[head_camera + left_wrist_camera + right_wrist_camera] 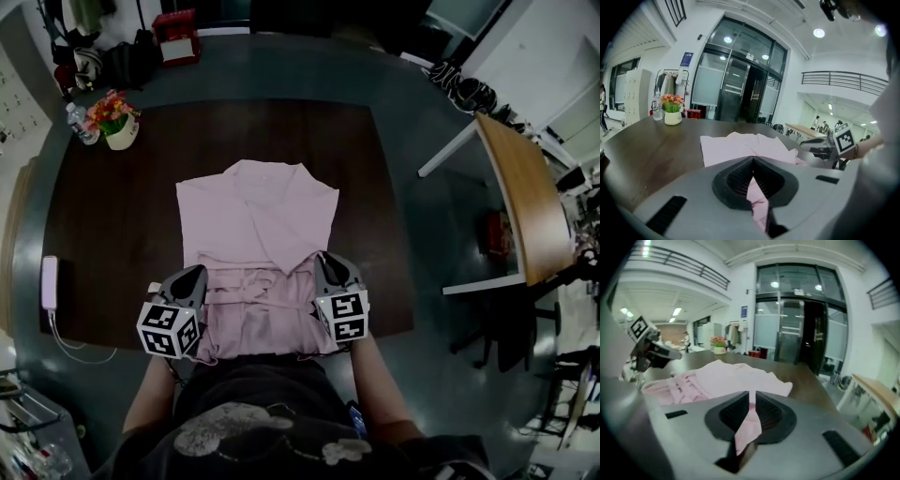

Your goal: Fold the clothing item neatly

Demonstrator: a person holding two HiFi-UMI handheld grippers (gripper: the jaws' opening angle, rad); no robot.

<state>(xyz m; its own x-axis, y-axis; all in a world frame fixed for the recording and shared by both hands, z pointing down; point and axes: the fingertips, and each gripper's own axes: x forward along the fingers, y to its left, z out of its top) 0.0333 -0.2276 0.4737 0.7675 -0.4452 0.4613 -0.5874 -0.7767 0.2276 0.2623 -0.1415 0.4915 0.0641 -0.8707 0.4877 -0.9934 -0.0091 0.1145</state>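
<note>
The pink shirt [258,225] lies spread in the middle of the dark desk [112,253], with its lower part bunched into ridges at the near edge. The left gripper [190,277] and the right gripper [330,267] each pinch a slip of that pink cloth between closed jaws, one at either near side of the garment. It looks light, limp and quick to crease, so I'd judge the hem corners the right hold, stretched taut between both. No brand or label shows on it. The blue sign [686,58] by the doors is too small to read.
</note>
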